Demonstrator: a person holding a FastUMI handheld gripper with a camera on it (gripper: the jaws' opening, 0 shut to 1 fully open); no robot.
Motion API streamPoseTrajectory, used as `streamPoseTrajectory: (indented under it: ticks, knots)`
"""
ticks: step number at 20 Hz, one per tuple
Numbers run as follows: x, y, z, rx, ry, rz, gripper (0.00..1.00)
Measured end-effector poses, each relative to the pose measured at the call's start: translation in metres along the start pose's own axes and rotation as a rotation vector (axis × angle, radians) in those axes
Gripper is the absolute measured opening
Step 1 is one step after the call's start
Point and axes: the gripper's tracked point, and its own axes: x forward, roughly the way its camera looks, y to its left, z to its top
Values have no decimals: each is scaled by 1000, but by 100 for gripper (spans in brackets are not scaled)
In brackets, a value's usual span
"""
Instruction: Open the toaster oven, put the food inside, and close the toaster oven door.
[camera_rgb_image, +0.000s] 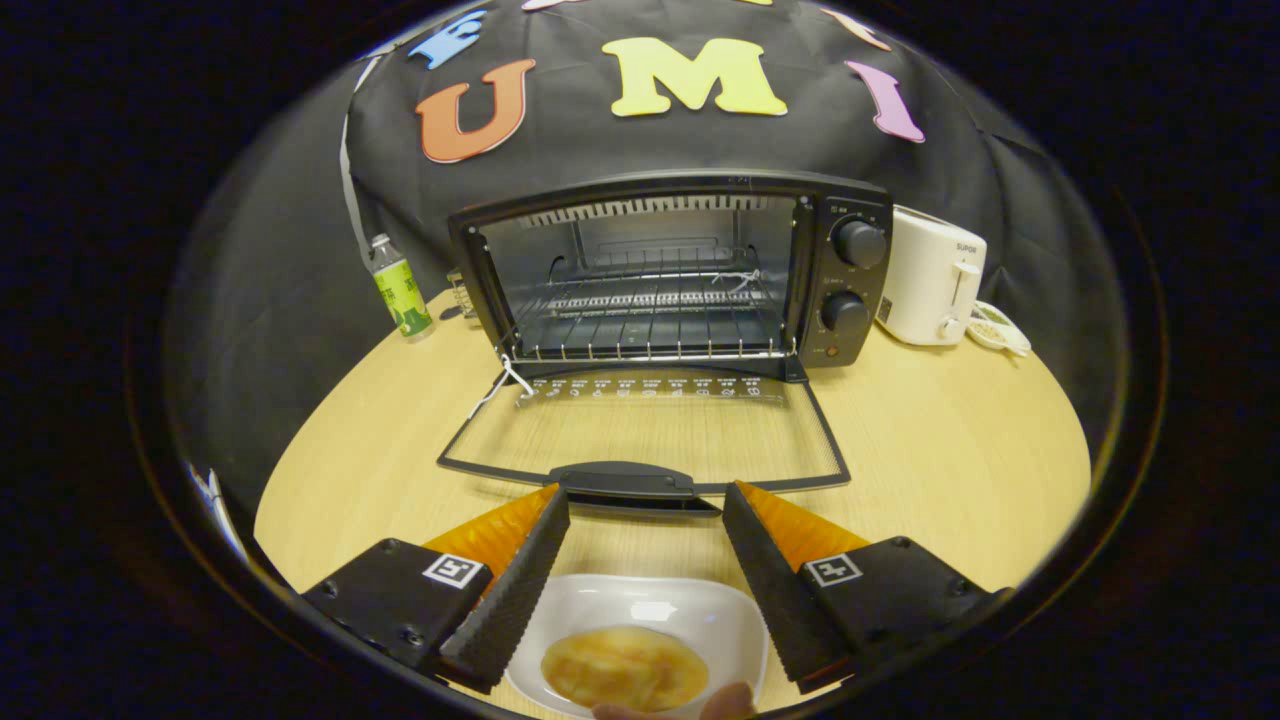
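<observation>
- The white, shallow, rounded-square plate (640, 618) lies at the near edge of the round, pale wood-grain counter (950, 450); its near rim is cut off, and its sides pass behind the fingers.
- On the plate sits a flat, glossy, yellow-orange piece of food (625, 668); what kind it is cannot be made out.
- A fingertip (728, 702) shows at the plate's near rim, the rest of the hand cut off.
- The gripper (645, 505) is spread wide and grips nothing; its ribbed fingers stand either side of the plate, and whether they touch it cannot be told.
- Just beyond the fingertips, the black toaster oven (690, 275) stands towards the far edge of the counter, its glass door (645, 430) folded flat on the counter, handle nearest the gripper.
- Inside are a wire rack and shiny metal walls; two round knobs sit on the right panel.
- A white string hangs at the door's left hinge.
- A white plastic toaster (932, 277) stands right of the oven, partly hiding a small dish (1000, 328).
- A clear bottle with a green label (400, 287) stands at the left.
</observation>
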Motion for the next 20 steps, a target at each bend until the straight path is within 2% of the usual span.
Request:
streamPoseTrajectory:
  ticks: [6,11,14,20]
  knots:
    - [-68,12,17,-42,-164,30,100]
    - [-130,17,-5,-98,-318,52,100]
    - [-136,14,-36,-154,-324,50,100]
    - [-109,8,-83,-221,-260,37,100]
